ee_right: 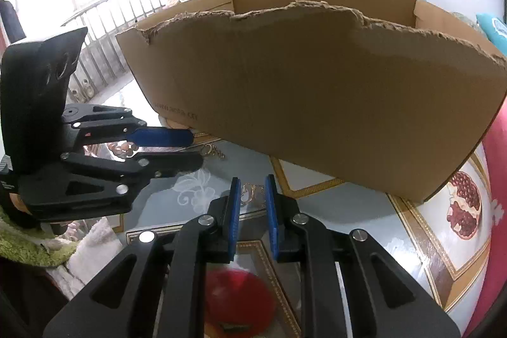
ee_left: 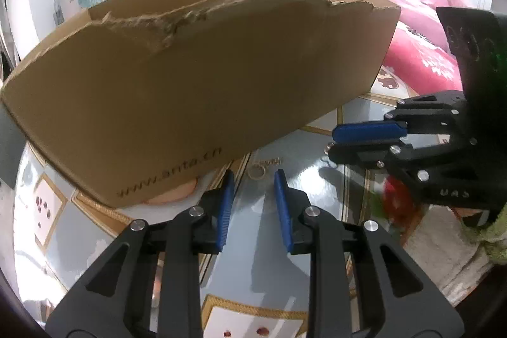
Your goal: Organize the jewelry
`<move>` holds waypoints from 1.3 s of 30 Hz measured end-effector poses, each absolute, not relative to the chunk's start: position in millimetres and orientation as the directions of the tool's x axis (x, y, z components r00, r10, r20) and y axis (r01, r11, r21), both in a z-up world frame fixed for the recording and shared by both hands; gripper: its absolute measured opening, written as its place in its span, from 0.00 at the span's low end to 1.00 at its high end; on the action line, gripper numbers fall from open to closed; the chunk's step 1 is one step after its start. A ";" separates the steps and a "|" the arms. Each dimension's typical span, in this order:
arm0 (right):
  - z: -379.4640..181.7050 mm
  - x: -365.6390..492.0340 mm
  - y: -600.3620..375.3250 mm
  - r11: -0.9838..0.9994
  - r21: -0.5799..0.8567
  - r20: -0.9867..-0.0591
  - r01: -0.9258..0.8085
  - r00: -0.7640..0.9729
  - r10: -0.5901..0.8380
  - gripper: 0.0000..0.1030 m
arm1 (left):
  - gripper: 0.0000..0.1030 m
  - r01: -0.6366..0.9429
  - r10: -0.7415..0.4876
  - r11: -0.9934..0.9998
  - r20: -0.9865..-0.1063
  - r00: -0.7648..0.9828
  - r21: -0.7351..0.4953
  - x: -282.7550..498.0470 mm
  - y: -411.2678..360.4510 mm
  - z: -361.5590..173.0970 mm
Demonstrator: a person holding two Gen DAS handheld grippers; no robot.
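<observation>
A gold ring with a short chain (ee_left: 263,168) lies on the glossy table just ahead of my left gripper (ee_left: 253,176), which is open and empty. It also shows in the right wrist view (ee_right: 212,151), beside the left gripper's tips. Another gold piece of jewelry (ee_right: 252,191) lies on the table between the fingers of my right gripper (ee_right: 252,184), whose jaws are open around it, apart from it. The right gripper shows in the left wrist view (ee_left: 331,138). A torn brown cardboard box (ee_left: 202,84) stands behind both, also seen in the right wrist view (ee_right: 317,84).
The table (ee_right: 332,211) has a glossy patterned cover with pomegranate pictures (ee_right: 462,205). A red object (ee_right: 237,293) lies under my right gripper. White and green towels (ee_right: 63,249) sit at the table edge. Pink bedding (ee_left: 421,53) lies beyond the box.
</observation>
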State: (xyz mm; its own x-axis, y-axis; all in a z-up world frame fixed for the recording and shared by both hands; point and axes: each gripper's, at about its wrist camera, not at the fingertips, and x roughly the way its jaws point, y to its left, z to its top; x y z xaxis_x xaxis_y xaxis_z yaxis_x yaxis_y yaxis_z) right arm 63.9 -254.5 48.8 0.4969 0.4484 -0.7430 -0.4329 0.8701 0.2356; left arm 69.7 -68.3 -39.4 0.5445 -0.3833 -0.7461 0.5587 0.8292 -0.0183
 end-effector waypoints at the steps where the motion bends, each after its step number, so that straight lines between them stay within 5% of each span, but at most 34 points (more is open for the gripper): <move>1: 48.2 64.1 -254.0 0.869 0.239 -0.742 -0.433 0.496 0.451 0.15 | 0.24 0.559 -0.381 0.829 -0.746 0.546 -0.014 71.4 -70.4 -39.5; 9: 43.2 67.1 -258.4 0.863 0.267 -0.732 -0.429 0.492 0.471 0.15 | 0.11 0.568 -0.373 0.823 -0.737 0.564 0.018 71.2 -82.4 -41.6; 39: 57.1 44.6 -271.5 0.873 0.268 -0.689 -0.407 0.553 0.469 0.15 | 0.10 0.615 -0.462 0.788 -0.689 0.559 -0.029 22.9 -64.5 -9.5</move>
